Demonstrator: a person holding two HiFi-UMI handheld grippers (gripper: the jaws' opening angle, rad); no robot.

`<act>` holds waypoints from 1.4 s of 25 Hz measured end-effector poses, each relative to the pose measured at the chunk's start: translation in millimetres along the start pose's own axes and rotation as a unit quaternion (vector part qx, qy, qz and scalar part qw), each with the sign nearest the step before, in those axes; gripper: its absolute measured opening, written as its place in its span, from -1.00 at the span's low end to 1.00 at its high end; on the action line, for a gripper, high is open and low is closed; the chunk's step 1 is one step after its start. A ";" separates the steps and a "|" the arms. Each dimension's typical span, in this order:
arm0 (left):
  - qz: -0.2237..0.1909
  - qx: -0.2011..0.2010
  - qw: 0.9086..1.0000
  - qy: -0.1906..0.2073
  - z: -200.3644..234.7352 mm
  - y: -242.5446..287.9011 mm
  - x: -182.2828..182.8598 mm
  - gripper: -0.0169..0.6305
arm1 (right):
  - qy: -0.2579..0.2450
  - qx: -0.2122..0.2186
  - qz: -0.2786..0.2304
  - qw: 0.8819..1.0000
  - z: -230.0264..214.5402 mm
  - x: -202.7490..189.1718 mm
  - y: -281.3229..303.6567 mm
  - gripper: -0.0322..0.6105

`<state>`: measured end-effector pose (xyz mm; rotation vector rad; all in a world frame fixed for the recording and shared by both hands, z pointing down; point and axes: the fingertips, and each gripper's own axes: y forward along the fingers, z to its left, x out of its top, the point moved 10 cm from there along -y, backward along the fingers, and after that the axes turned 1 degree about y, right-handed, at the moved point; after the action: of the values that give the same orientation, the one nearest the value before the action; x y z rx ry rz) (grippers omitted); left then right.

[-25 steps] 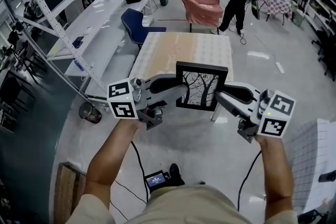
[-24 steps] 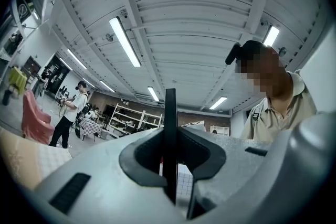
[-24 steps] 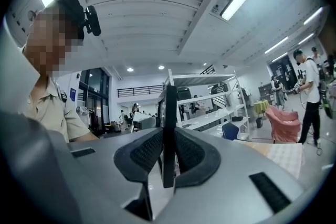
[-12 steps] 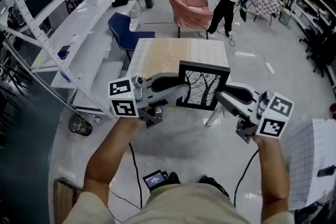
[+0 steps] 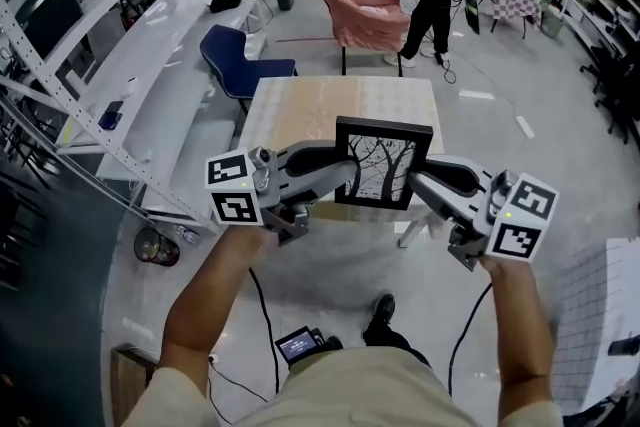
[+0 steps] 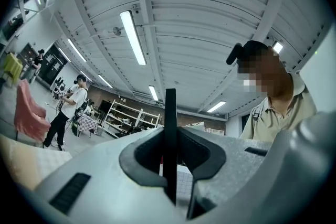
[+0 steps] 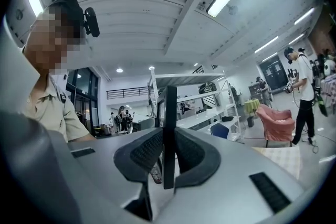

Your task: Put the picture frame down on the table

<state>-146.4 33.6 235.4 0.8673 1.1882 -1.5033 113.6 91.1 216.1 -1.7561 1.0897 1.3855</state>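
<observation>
While you hold the frame (image 5: 383, 163) upright in the air, the left gripper (image 5: 346, 177) pinches its left edge and the right gripper (image 5: 418, 183) its right edge, jaws pressed onto it. It hangs about the near edge of the table (image 5: 300, 105), not touching. Lowering it and letting go remain, I judge.

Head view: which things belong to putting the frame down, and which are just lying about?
Belongs to the job: picture frame, clamped at its edges by the left gripper and right gripper; table.

Just lying about: pink armchair, blue chair, metal shelving.
</observation>
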 end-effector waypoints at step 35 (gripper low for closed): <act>0.002 0.072 0.996 -0.043 228.1 19.1 -29.6 -0.72 | 0.064 0.022 0.021 0.998 -242.7 -28.4 72.6 -0.70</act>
<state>-110.9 -178.9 317.9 0.8889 1.0251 -1.6225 152.5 -145.7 302.0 -1.8199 1.2222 1.2787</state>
